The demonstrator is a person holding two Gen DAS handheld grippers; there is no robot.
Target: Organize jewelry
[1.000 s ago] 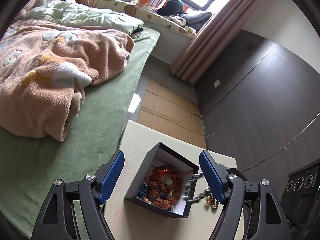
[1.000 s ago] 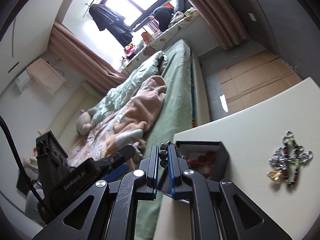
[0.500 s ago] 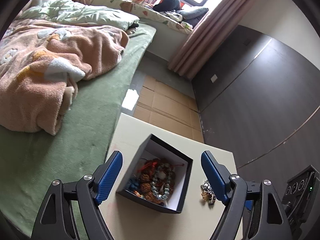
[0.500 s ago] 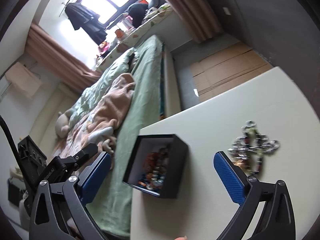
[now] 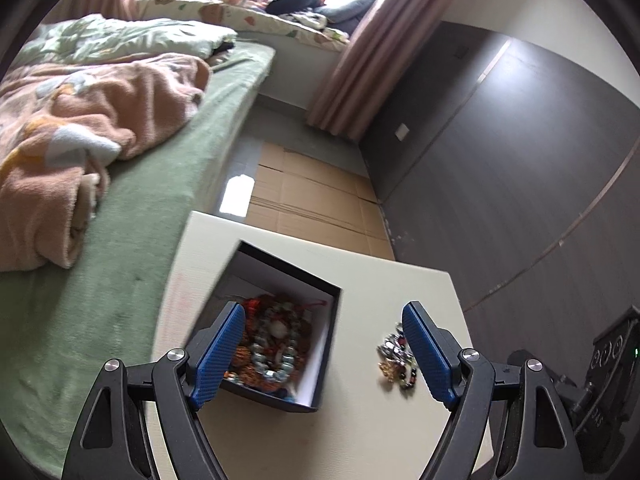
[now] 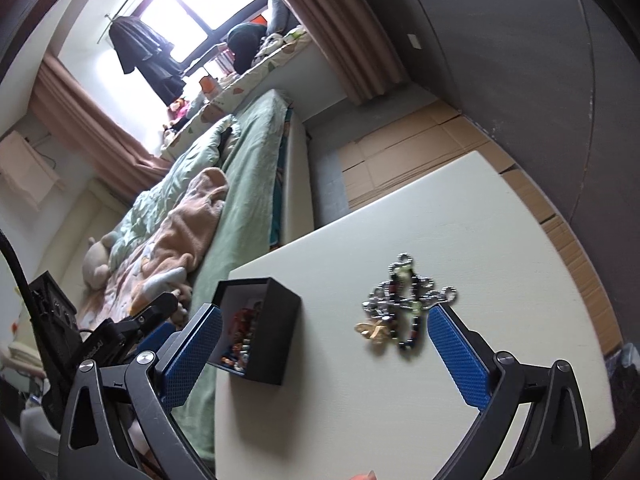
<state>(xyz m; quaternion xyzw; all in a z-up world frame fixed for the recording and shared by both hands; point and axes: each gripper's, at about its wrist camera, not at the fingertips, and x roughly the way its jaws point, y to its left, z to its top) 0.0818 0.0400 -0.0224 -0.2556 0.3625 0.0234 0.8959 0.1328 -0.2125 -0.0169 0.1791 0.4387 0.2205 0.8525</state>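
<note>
A black jewelry box [image 5: 316, 360] with a white lining stands on the cream table [image 5: 360, 280] and holds a heap of beaded bracelets [image 5: 276, 340]. A loose pile of chain jewelry [image 5: 398, 362] lies on the table to its right. My left gripper [image 5: 324, 356] is open and empty, its fingers on either side of the box's near part. In the right wrist view the box [image 6: 276, 332] sits left of the chain pile [image 6: 404, 312]. My right gripper [image 6: 324, 356] is open and empty, just short of the pile.
A bed [image 5: 120, 200] with a green sheet and a peach blanket runs along the table's left side. Cardboard [image 5: 312, 200] covers the floor beyond the table. A dark wall [image 5: 500, 160] stands to the right. The table's far edge [image 6: 400, 188] lies beyond the pile.
My right gripper opened and let a beaded piece fall in the box, then moved right toward the chain pile. My left gripper moved closer over the box.
</note>
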